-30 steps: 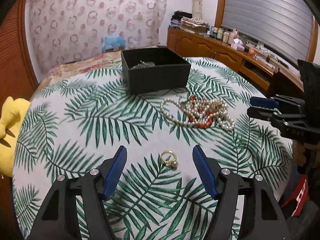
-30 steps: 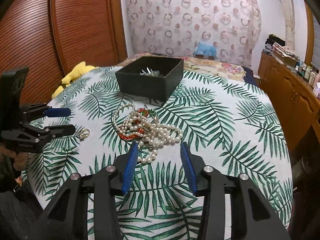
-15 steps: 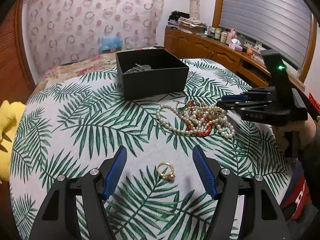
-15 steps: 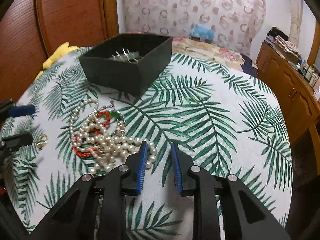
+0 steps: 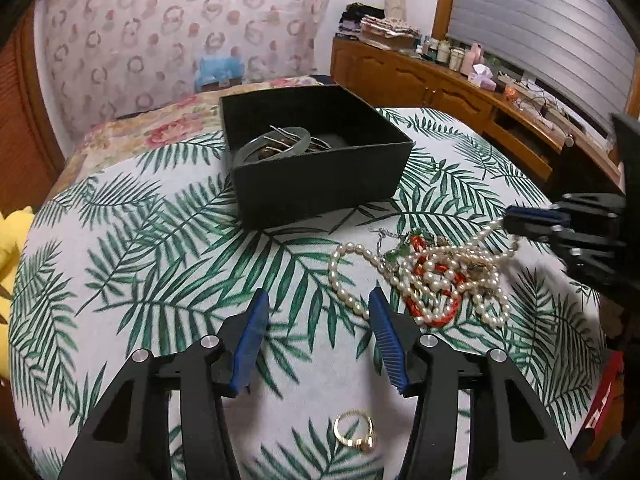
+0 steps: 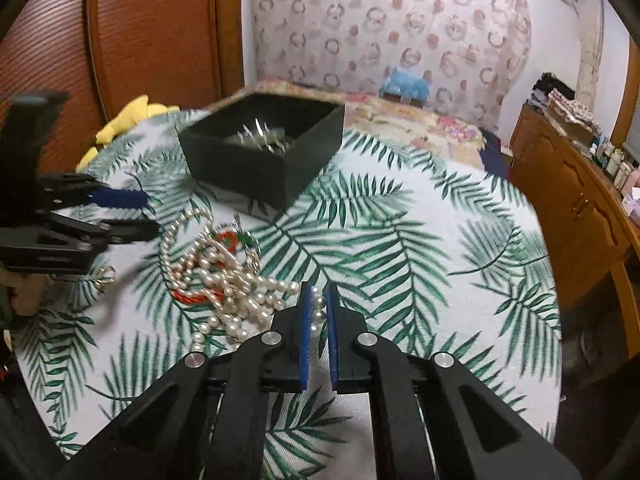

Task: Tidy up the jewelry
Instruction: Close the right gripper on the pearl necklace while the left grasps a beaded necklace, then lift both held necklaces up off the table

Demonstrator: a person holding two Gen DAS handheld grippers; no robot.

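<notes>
Pearl necklace [image 6: 240, 292] strand pinched in right gripper [image 6: 319, 300], rest heaped left

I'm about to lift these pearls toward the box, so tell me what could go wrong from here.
1. The right tool pinches only a few beads of the pearl necklace, which is tangled with the red cord; lifting may drag the whole heap.
2. Beads could slip from the narrow pinch before reaching the black box.
3. The left tool, closing on nothing, sits past the gold ring.
</notes>
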